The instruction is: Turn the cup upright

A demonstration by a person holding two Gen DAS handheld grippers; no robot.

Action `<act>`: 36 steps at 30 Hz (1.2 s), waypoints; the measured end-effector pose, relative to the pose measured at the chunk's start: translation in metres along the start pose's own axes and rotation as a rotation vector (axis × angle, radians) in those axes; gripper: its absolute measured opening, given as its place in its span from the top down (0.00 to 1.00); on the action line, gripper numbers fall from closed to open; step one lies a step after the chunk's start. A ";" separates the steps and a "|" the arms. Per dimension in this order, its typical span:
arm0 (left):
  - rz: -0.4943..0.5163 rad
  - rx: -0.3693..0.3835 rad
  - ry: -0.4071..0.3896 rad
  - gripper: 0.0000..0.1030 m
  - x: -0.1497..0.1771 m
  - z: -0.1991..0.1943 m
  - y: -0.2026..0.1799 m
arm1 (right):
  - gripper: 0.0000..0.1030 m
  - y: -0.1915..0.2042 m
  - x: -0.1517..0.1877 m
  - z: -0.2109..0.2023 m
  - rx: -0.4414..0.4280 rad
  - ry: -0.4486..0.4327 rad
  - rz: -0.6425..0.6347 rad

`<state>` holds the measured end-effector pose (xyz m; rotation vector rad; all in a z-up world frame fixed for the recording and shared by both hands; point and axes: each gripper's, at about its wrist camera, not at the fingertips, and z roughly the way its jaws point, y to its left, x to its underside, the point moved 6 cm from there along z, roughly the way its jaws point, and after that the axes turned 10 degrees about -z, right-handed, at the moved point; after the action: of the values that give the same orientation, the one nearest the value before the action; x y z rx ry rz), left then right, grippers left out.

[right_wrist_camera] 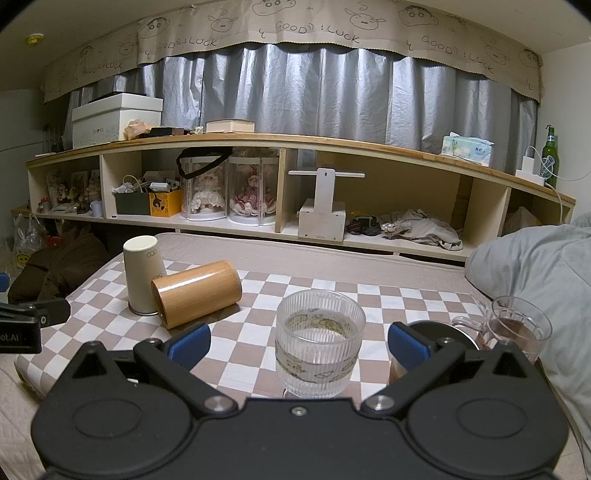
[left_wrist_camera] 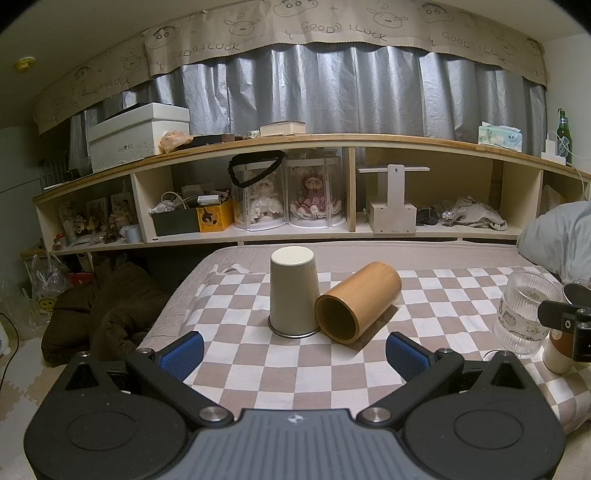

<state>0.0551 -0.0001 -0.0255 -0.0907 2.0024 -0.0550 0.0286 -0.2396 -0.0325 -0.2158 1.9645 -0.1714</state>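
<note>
Both cams sit low just behind their own claw, looking forward across the checkered cloth (left_wrist_camera: 332,373) on the bed toward the long shelf (left_wrist_camera: 295,142) and curtains. The left view is close to the white cup (left_wrist_camera: 293,291) and bamboo cup (left_wrist_camera: 356,304), dead centre. The right one sits further right, nearly on top of the ribbed glass (right_wrist_camera: 319,341), with those same cups off to its left.

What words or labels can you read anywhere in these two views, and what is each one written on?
"GOOD LUCK", repeated along the beige curtain valance.
"SHOES" on the white box on the shelf top, faint.
"ot.AI", cut off at the frame edge, on the left gripper in the right wrist view.
Too small or blurred: the cream cup logo, the tissue pack, the green bottle label, the yellow box.
</note>
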 end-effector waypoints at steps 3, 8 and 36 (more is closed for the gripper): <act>0.000 0.000 0.000 0.00 0.000 0.000 0.000 | 0.00 0.000 0.000 0.000 0.001 -0.001 0.000; 0.000 0.001 0.001 0.00 0.000 0.000 0.000 | 0.00 0.000 0.000 0.000 0.000 -0.001 0.000; 0.003 0.012 0.005 0.00 0.009 -0.008 -0.012 | 0.00 0.000 0.001 -0.002 0.000 -0.004 0.001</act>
<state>0.0441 -0.0131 -0.0293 -0.0795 2.0065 -0.0652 0.0263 -0.2395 -0.0321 -0.2148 1.9602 -0.1702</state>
